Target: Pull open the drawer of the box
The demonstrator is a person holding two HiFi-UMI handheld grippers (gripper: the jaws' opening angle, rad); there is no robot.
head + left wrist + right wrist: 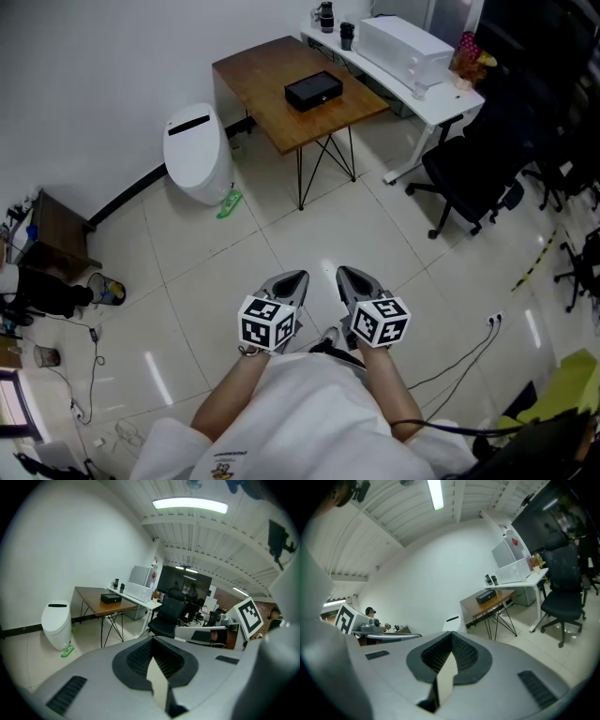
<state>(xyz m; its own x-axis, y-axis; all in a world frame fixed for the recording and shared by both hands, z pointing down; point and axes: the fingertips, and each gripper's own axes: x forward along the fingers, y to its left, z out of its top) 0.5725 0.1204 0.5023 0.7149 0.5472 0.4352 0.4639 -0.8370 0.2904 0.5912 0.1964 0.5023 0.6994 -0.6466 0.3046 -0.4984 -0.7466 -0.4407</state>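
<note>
A small black box sits on a brown wooden table far across the room. It also shows small in the left gripper view and the right gripper view. I cannot make out its drawer at this distance. The left gripper and right gripper are held side by side close to the person's body, well short of the table. Both point toward the table, above the tiled floor. In each gripper's own view, left and right, the jaws meet at the tip with nothing between them.
A white rounded bin stands left of the table with a green item on the floor beside it. A white desk with a white appliance and a black office chair stand to the right. Cables trail across the floor.
</note>
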